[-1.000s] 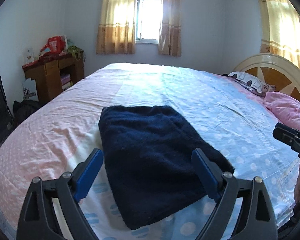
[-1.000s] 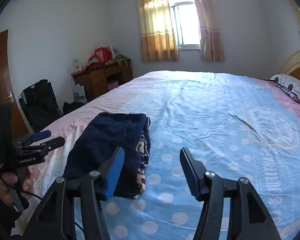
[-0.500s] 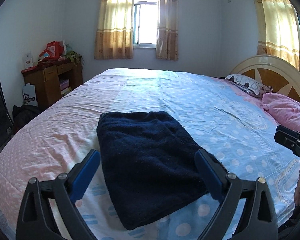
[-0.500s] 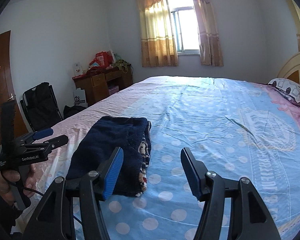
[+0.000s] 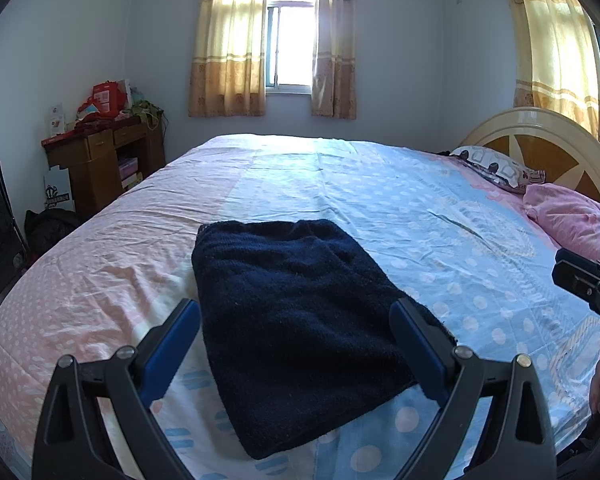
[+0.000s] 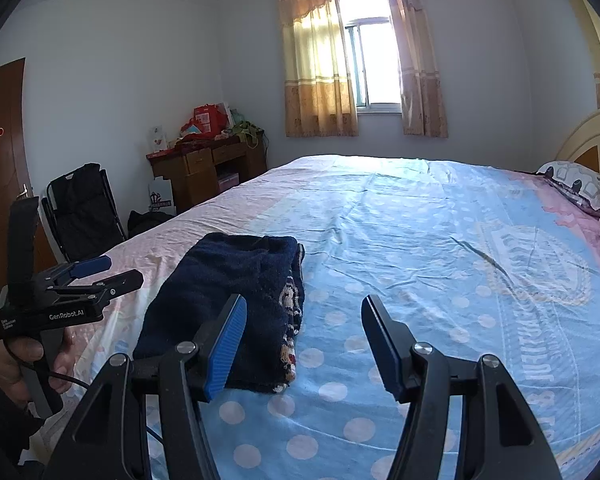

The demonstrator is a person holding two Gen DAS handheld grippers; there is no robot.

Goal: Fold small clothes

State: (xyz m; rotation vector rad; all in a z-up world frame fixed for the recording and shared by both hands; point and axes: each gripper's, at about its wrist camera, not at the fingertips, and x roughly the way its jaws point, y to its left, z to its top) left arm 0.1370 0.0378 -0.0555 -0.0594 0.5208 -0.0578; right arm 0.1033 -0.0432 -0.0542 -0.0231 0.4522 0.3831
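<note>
Both sets of jaws stand wide apart and hold nothing. The left gripper (image 5: 294, 328) hangs above the near end of the garment (image 5: 300, 316), its blue pads framing the dark cloth without touching it. The right gripper (image 6: 304, 332) hovers just beside the garment's right edge, over bare sheet.

The garment, a navy knit, lies flat on the bed (image 5: 380, 200) near its front edge, already doubled into a neat oblong. In the right view a patterned knit layer shows along the right side (image 6: 290, 312), so the fold line seems to run lengthwise.

The piece looks close to finished; one more fold, short end to short end, may be what remains. To do it well, each gripper should pinch a near corner through all layers, since thick knit slips apart if only the top layer is caught. Lift low, carry both corners forward together, and lay them square on the far edge.

A desk (image 6: 208, 168) stands by the far wall.
</note>
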